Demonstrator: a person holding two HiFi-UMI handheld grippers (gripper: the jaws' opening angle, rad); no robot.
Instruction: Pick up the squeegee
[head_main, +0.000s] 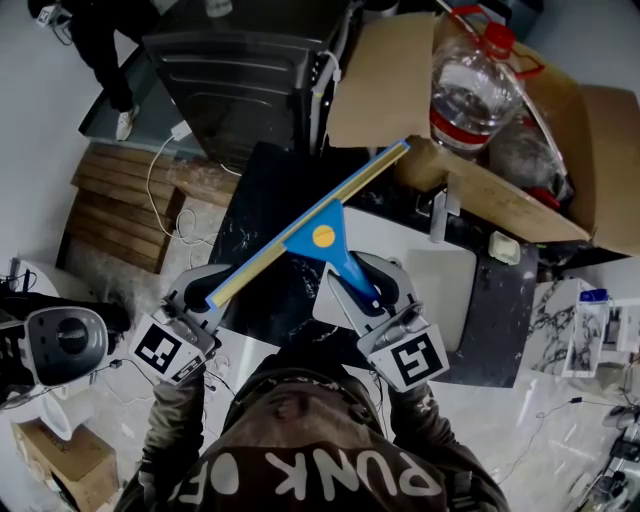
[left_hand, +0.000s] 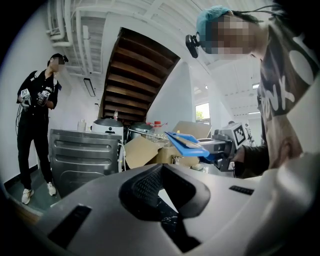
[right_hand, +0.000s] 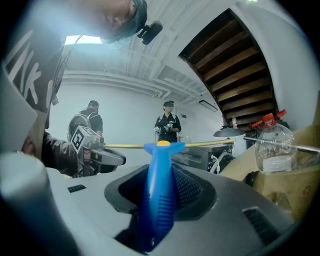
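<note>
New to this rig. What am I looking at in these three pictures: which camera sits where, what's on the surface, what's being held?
There is no robot arm here. A person holds a two-jaw gripper in each hand. The head view comes from a camera on the person's head, looking steeply down. The other two views come from cameras riding on each gripper, looking along its own jaws. The cubes with square black-and-white markers are part of the grippers.

Below is a dark marble-patterned counter with a white sink. Beyond the sink is an open cardboard box holding a clear plastic bottle with a red cap.

The right gripper is shut on the handle of the blue squeegee with a yellow blade strip, held in the air above the counter. The left gripper is open, with nothing between its jaws.
</note>
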